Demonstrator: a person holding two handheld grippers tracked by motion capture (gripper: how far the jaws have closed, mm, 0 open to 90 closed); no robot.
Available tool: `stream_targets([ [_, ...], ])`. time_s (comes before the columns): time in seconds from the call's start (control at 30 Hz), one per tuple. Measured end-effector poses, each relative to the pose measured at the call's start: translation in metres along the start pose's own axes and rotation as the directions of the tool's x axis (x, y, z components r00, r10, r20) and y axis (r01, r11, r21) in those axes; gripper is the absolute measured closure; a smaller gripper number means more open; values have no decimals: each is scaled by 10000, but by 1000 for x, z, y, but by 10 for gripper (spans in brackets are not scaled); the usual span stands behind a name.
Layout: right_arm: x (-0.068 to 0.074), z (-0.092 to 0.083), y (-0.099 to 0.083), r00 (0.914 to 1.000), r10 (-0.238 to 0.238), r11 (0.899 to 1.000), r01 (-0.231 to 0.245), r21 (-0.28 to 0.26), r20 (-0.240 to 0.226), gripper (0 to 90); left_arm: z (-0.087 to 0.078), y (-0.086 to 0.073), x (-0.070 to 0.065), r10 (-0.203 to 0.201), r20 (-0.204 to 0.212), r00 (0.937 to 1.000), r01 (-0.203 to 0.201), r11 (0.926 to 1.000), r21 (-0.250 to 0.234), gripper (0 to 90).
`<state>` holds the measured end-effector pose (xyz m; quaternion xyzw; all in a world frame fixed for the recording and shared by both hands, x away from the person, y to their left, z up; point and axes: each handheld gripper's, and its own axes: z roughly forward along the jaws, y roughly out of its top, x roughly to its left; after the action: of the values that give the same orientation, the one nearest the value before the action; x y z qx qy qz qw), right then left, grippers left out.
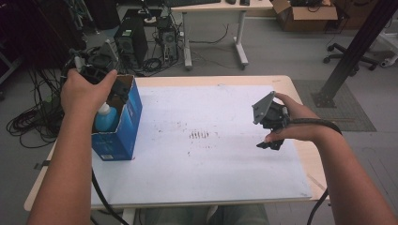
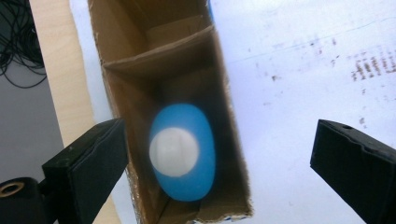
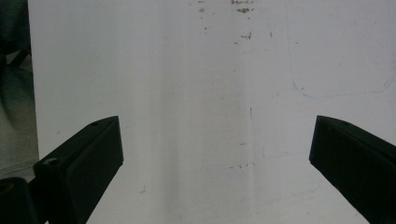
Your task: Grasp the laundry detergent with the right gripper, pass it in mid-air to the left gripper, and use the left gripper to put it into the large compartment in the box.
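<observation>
High view: a blue carton [image 1: 123,123] stands open-topped near the desk's [image 1: 300,98] left edge, on the white sheet [image 1: 211,159] that covers most of the top. A blue bottle [image 1: 106,118] with a white cap stands upright inside it. The left gripper [image 1: 96,65] hangs above the carton's far end; the right gripper [image 1: 272,123] hovers over the sheet toward the desk's right edge, well apart from the carton.

Left gripper view: its jaws are spread wide with nothing between the pads, looking straight down on the bottle [image 2: 183,151] in the near compartment, behind a cardboard divider [image 2: 159,53]. The bottle appears delivered and released; only withdrawal seems left.

Right gripper view: its jaws are released too, empty over the smudged sheet [image 3: 210,93].

Print on the carton is too small to read.
</observation>
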<state>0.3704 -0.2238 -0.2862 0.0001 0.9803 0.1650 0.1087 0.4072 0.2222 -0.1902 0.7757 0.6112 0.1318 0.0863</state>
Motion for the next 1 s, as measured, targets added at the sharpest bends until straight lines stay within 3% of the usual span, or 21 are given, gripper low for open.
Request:
stream_targets([
  [0.17,0,-1,-2,10000,12,10000,-12,24,30,29,-9,6,-12,647,227,9976,-642,9977,-233,45],
  [0.27,0,-2,-4,10000,33,10000,-33,66,21,29,-11,10,-22,1253,246,9918,-1250,9921,-142,44],
  [0.33,0,-2,-4,10000,42,9999,-42,97,28,29,-11,13,-31,1882,111,9821,-1881,9821,-49,45],
  [0.47,1,-3,-5,10000,40,9999,-41,149,16,29,-12,18,-50,3034,270,9525,-3033,9529,-61,45],
  [0.57,1,-6,-6,10000,50,9998,-51,206,40,29,-15,21,-64,3880,444,9206,-3883,9215,-17,45],
  [0.63,1,-7,-7,9999,91,9998,-92,196,44,29,-16,23,-75,4559,859,8859,-4580,8889,54,44],
  [0.67,1,-8,-8,9999,99,9997,-100,207,74,29,-17,23,-78,4745,923,8754,-4770,8789,63,46],
  [0.7,1,-9,-8,9999,101,9997,-102,230,70,29,-18,23,-82,5011,970,8599,-5038,8638,31,46],
  [0.77,1,-10,-9,9999,93,9998,-95,197,95,29,-19,25,-88,5303,1133,8402,-5336,8457,-16,46],
  [0.8,1,-11,-9,9999,110,9996,-112,250,83,29,-19,25,-92,5524,1159,8255,-5563,8309,18,46],
  [0.83,1,-11,-10,9999,92,9997,-94,233,109,29,-20,26,-95,5655,1204,8159,-5699,8217,29,46],
  [0.9,1,-12,-11,9998,193,9995,-195,250,90,29,-21,26,-102,6077,1464,7805,-6141,7892,-19,45],
  [0.93,2,-12,-11,9998,203,9994,-205,263,91,29,-22,25,-107,6333,1650,7561,-6411,7674,-76,46],
  [0.97,2,-13,-12,9998,190,9994,-192,294,90,29,-23,25,-110,6509,1753,7387,-6595,7516,-115,45],
  [1.0,2,-13,-12,9997,207,9994,-209,276,94,29,-24,24,-114,6753,1951,7113,-6856,7277,-190,45],
])
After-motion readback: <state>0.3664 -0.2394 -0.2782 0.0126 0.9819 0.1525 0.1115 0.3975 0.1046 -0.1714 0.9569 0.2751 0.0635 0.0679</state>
